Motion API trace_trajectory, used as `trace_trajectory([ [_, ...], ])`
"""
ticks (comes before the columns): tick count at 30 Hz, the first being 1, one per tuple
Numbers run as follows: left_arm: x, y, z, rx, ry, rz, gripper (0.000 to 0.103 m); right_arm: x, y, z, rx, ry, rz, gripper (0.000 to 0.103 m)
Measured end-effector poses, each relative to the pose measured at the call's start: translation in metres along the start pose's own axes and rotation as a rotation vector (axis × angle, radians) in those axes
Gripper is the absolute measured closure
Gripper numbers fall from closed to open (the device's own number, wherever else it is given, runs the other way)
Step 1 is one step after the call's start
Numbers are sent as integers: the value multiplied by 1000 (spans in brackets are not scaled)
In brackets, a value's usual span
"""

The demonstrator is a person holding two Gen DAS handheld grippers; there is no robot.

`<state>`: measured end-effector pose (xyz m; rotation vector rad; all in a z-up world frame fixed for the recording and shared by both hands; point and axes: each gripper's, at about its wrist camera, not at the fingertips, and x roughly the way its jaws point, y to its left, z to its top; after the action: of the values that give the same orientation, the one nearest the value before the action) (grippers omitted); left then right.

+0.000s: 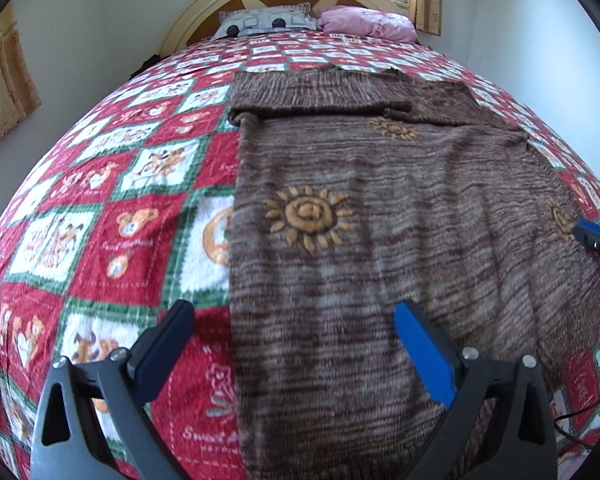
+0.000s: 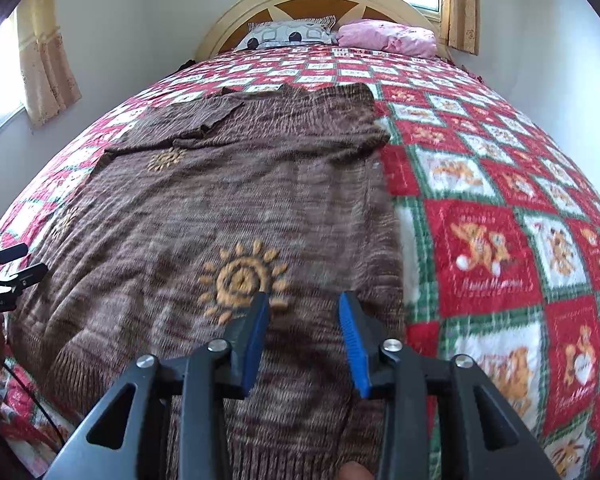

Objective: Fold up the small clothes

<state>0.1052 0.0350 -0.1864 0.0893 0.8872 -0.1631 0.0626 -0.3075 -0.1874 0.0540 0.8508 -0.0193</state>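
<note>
Both tongs, left (image 1: 294, 344) and right (image 2: 304, 336), hover apart above the sweater (image 1: 380, 208); each should pinch a hem corner near the bed's (image 1: 100, 208) foot edge.

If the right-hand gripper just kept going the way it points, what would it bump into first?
Most likely the brown knitted sweater, near its orange sun motif. The right gripper is open and empty; the exact landing spot is uncertain.

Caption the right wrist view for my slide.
Right gripper open above a brown knit sweater on a patchwork quilt.
</note>
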Motion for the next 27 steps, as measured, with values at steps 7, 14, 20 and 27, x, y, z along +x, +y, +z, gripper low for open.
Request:
trace_trajectory([
  [7, -8, -4, -10, 5, -2, 13, 1, -13, 0, -16, 17, -14, 3, 64],
  [14, -12, -2, -19, -23, 2, -2, 1, -22, 2, -27, 13, -20, 3, 64],
  [20, -14, -1, -24, -34, 3, -10, 1, -25, 2, -31, 22, -18, 13, 64],
  [27, -18, -3, -30, -43, -7, -11, 1, -38, 0, -43, 27, -29, 25, 64],
])
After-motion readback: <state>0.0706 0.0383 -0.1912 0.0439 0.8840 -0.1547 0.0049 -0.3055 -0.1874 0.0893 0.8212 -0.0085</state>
